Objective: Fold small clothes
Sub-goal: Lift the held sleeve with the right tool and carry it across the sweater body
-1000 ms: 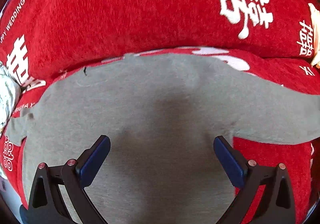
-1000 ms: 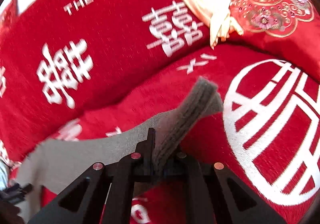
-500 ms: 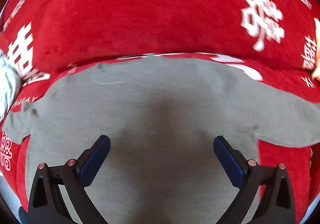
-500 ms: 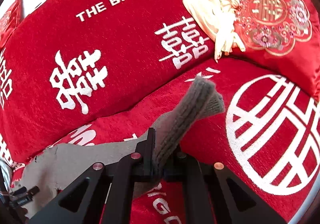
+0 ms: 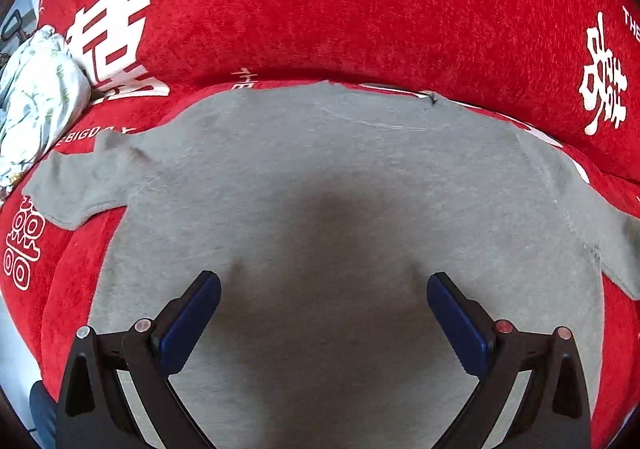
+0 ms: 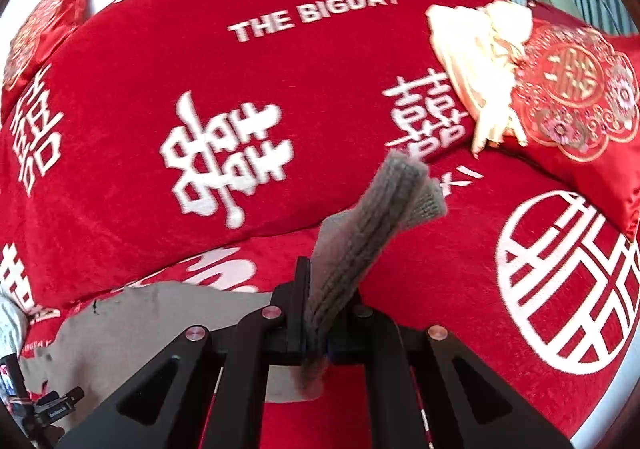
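Note:
A small grey knit sweater (image 5: 340,185) lies spread flat on a red sofa cover, neckline toward the backrest, left sleeve (image 5: 80,185) stretched out. My left gripper (image 5: 324,313) is open, its blue pads hovering over the sweater's body and holding nothing. My right gripper (image 6: 326,297) is shut on the sweater's right sleeve cuff (image 6: 384,209), which stands up ribbed and lifted above the seat; the rest of the sweater (image 6: 140,325) lies at lower left in that view.
The red sofa backrest (image 5: 340,9) with white characters rises behind the sweater. A pale floral cloth (image 5: 36,101) lies at the left. A cream cloth (image 6: 476,57) and an embroidered red cushion (image 6: 576,89) sit at the right end.
The left gripper's view has shifted left over the sweater, so the left sleeve now shows fully. The right gripper has lifted the cuff higher while still shut on it.

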### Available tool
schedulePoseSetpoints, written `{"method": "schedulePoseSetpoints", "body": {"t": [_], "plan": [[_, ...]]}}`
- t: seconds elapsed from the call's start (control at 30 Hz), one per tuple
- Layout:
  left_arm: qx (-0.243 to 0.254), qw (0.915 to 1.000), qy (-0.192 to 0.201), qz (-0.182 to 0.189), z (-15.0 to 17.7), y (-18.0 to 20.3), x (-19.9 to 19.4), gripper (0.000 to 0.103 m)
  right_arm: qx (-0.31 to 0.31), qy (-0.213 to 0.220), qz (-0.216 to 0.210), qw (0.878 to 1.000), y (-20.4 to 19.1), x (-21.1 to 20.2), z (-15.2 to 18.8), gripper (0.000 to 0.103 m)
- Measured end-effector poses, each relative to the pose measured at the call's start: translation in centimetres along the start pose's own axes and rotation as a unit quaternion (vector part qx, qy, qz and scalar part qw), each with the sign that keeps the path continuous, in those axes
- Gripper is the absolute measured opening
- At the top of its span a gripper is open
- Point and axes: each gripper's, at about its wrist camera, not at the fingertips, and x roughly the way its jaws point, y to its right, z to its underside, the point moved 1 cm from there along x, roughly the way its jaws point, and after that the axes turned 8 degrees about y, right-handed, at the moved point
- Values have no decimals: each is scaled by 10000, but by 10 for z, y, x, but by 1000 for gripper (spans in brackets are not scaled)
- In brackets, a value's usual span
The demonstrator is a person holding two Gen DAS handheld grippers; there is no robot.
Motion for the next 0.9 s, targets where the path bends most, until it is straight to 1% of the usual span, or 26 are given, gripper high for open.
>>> {"method": "schedulePoseSetpoints", "body": {"t": [0.1,0.2,0.27,0.3,0.37,0.47,0.57,0.73,0.9], "plan": [[-12,10000,-30,-17,5,-13,-1,103,-8,-37,-67,10000,-19,-5,2,7],[57,10000,25,-33,10,-23,-1,103,112,-124,-261,9995,-40,-8,6,7],[105,9999,0,-38,15,-28,1,103,-20,-120,-284,9995,-60,-11,8,7],[120,9999,-27,25,19,-31,4,103,-57,-117,-295,9995,-67,-11,8,7],[115,9998,134,135,23,-36,2,103,-114,-109,-359,9992,-86,-14,8,7],[174,9994,208,224,26,-37,0,103,-221,-72,-444,9987,-112,-19,8,7],[122,9991,235,318,27,-39,0,103,-349,-51,-536,9979,-140,-22,11,7],[146,9991,258,313,28,-38,-1,103,-626,-22,-607,9962,-183,-23,22,7],[242,9989,219,340,29,-38,-7,103,-817,-127,-688,9942,-213,-20,33,7]]}}
